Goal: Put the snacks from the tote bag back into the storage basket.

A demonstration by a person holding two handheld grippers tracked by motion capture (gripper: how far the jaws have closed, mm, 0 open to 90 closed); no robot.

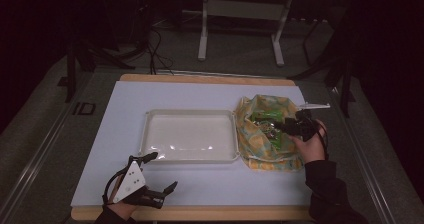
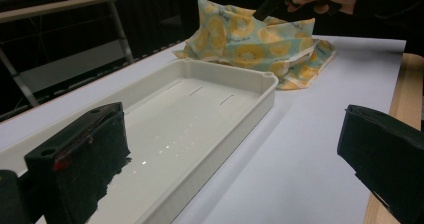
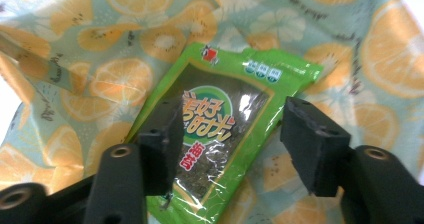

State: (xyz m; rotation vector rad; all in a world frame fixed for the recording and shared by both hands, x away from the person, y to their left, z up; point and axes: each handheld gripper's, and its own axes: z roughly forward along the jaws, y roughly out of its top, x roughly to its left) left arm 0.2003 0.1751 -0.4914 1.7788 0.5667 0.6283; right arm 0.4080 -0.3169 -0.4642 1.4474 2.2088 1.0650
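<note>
Inside the orange-print fabric bag (image 3: 90, 59), a green snack packet (image 3: 225, 134) is lying between the right gripper's (image 3: 227, 136) parted jaws, not yet pinched. Beside the bag, the white tray (image 1: 150, 119) is sitting; the left gripper (image 1: 157, 170) is gaping, holding nothing.

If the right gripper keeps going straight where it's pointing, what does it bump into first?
Most likely the green snack packet lying in the fruit-print bag. The right gripper points at it with jaws open on either side, though the gap between them is hard to judge.
</note>
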